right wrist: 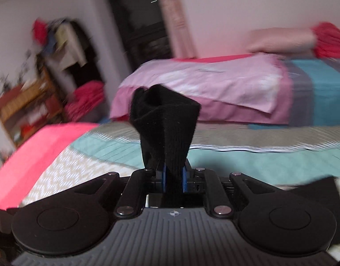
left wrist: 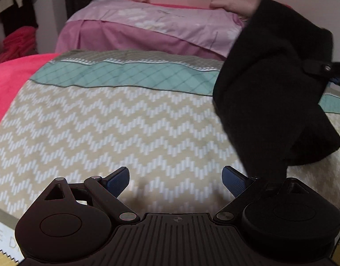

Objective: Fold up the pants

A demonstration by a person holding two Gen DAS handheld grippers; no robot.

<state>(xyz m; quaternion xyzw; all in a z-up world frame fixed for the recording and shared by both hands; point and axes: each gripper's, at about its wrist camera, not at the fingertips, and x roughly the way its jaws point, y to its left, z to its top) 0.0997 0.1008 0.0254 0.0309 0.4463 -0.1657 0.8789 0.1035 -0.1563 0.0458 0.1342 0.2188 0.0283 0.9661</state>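
Observation:
The black pants (left wrist: 274,84) hang in the air at the right of the left wrist view, above the patterned bedspread (left wrist: 116,128); the lower end trails down over my left gripper's right arm. My left gripper (left wrist: 175,182) is open and empty, low over the bedspread, with the pants just to its right. My right gripper (right wrist: 174,176) is shut on a bunch of the black pants (right wrist: 165,119), which sticks up between the blue pads (right wrist: 184,177). Part of the right gripper shows at the right edge of the left wrist view (left wrist: 320,67), behind the hanging cloth.
A pink pillow (left wrist: 147,22) lies at the head of the bed. A bright pink blanket (left wrist: 12,77) covers the left side. A wooden shelf (right wrist: 26,106) and piled clothes stand by the far wall. A second pillow and red cloth (right wrist: 303,42) lie at the back right.

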